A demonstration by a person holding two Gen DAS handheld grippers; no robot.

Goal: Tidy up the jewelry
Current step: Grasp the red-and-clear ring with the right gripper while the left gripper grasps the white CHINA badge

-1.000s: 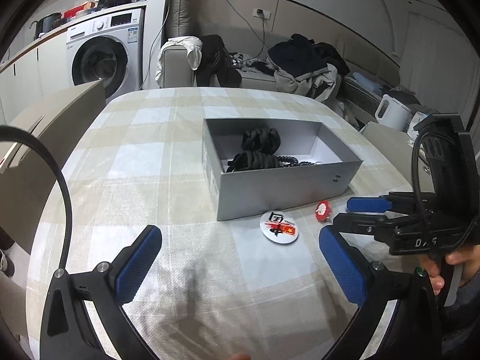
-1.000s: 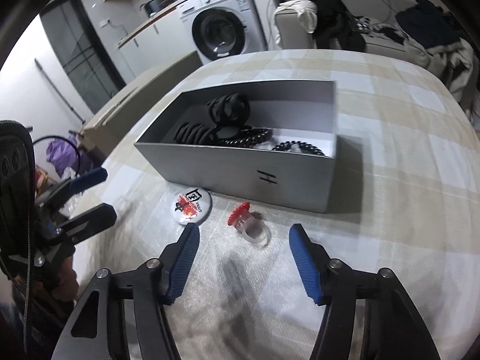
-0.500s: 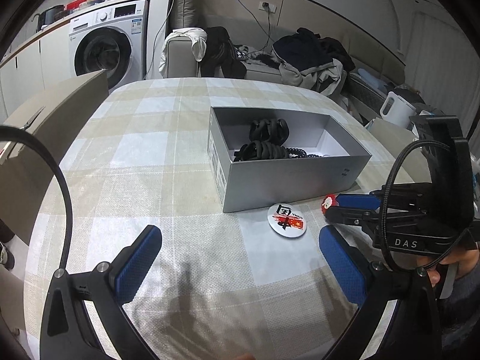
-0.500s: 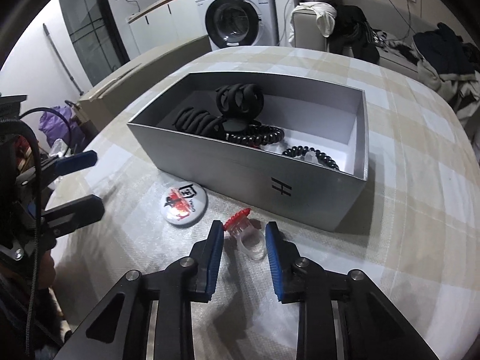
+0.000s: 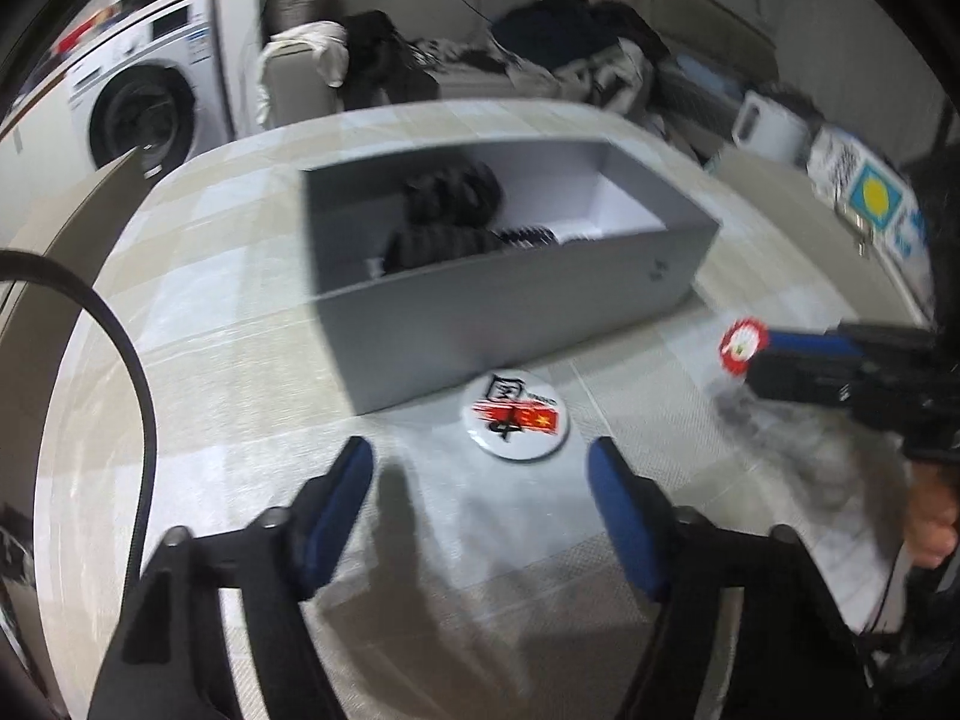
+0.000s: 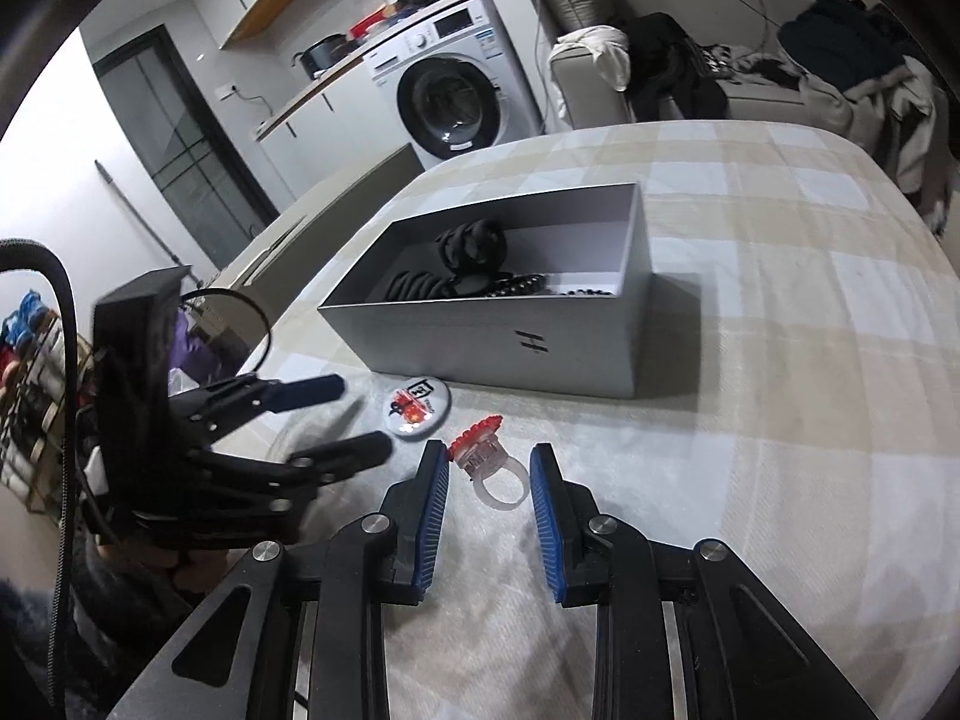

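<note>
A clear plastic ring with a red flower top [image 6: 487, 463] sits between the pads of my right gripper [image 6: 489, 480], held above the cloth; it shows as a red-and-white disc [image 5: 742, 344] at that gripper's tips in the left wrist view. A round white badge with red and black print [image 5: 516, 415] lies in front of the grey box [image 5: 516, 312], also seen in the right wrist view [image 6: 416, 405]. My left gripper [image 5: 480, 480] is open, just short of the badge. The box [image 6: 510, 348] holds black hair ties and beaded bracelets [image 6: 468, 276].
The table carries a beige checked cloth [image 6: 780, 312]. A washing machine [image 6: 456, 96] and a sofa with clothes [image 6: 780, 60] stand beyond the far edge. A white kettle [image 5: 771, 129] stands at the right.
My right gripper closed on the ring and lifted it off the cloth. My left gripper moved forward toward the badge and narrowed its opening.
</note>
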